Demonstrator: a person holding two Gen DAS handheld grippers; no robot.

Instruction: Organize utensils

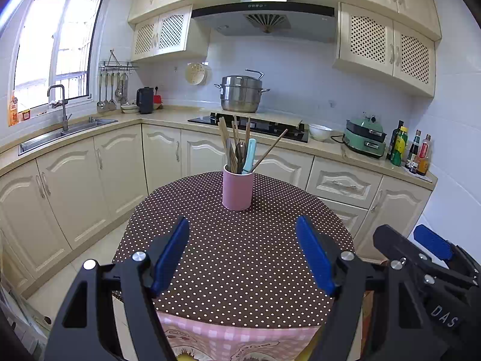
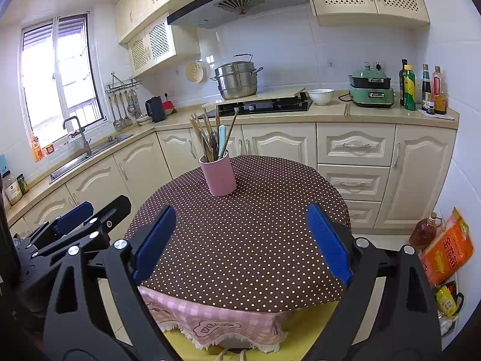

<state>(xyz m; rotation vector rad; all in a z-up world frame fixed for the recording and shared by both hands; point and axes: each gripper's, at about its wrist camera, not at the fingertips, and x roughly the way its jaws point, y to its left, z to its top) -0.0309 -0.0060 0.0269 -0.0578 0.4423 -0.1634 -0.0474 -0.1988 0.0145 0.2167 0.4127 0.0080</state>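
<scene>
Both tongs, the left gripper [image 1: 242, 251] and the right gripper [image 2: 240, 240], are held wide and empty above the near table [image 1: 240, 285] edge. Straight ahead of them the pink holder [image 1: 238, 191] stands, utensils [image 1: 240, 147] already inside. Any further approach is best made slowly, so the upright holder is not tipped.

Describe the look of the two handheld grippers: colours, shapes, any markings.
The left gripper and the right gripper look alike: matte black angular linkage arms with triangular cutouts, round silver pivot bolts, and long flat blue ribbed finger pads. White letters "DAS" mark the right gripper's body. No cables or sleeves show.
</scene>
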